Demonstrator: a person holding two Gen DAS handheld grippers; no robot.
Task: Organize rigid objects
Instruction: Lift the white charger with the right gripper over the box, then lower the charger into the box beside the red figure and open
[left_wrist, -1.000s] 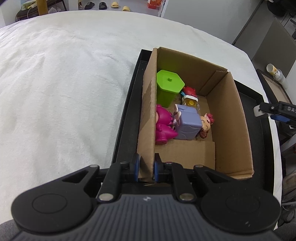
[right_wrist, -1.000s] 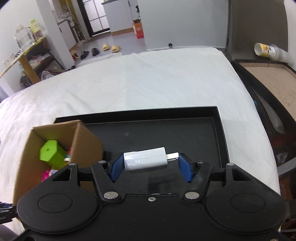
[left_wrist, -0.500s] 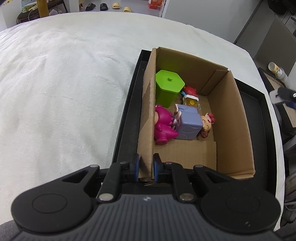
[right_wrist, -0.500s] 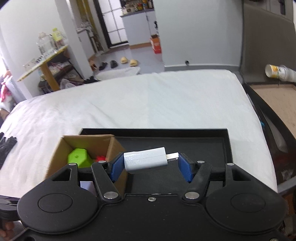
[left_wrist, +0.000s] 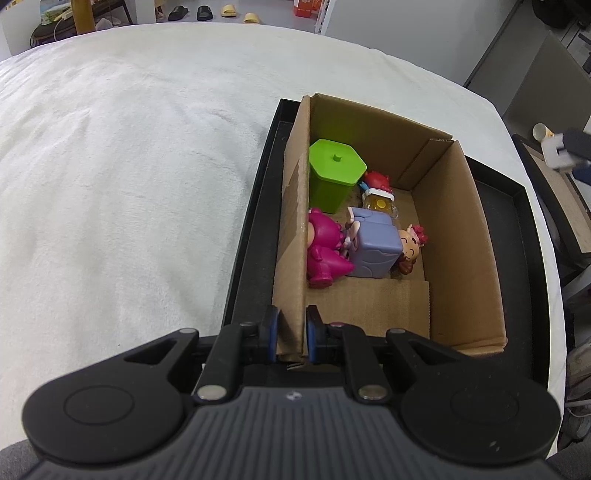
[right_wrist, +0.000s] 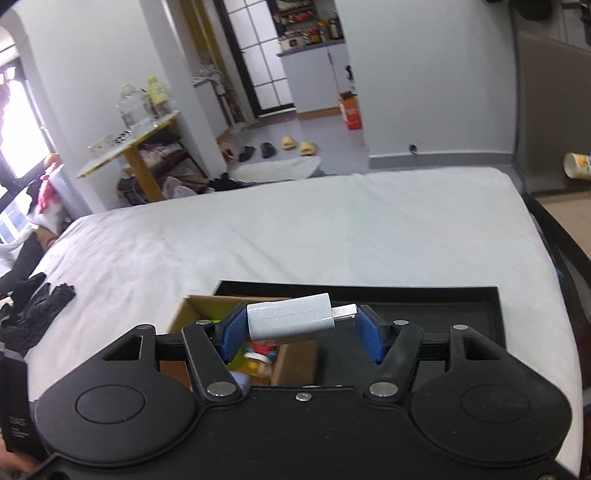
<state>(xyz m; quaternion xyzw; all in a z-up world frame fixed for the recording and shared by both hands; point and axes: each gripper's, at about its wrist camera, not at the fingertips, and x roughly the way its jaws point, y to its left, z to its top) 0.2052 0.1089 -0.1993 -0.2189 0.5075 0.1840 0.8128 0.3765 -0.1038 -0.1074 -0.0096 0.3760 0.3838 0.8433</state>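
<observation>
A cardboard box (left_wrist: 454, 258) sits in a black tray (left_wrist: 513, 236) on a white-covered bed. Inside it are a green hexagonal container (left_wrist: 334, 173), a pink figure (left_wrist: 325, 251), a lilac cube (left_wrist: 375, 243), a small doll (left_wrist: 412, 245) and a yellow jar (left_wrist: 378, 201). My left gripper (left_wrist: 290, 334) is shut on the box's near left wall. My right gripper (right_wrist: 301, 328) is shut on a white USB charger (right_wrist: 291, 321), held crosswise above the box (right_wrist: 199, 314) and tray (right_wrist: 424, 302); in the left wrist view the charger (left_wrist: 554, 153) shows at the far right edge.
The white bed cover (left_wrist: 129, 166) spreads left of and beyond the tray. Black gloves (right_wrist: 33, 306) lie on its left side. A paper cup (right_wrist: 578, 166) lies on a brown surface to the right. A table (right_wrist: 129, 144) and slippers (right_wrist: 299, 146) stand on the floor behind.
My right gripper has risen with the charger and tilted up, so more of the room shows and the box has slid under its fingers. The left gripper has stayed clamped on the box wall.
</observation>
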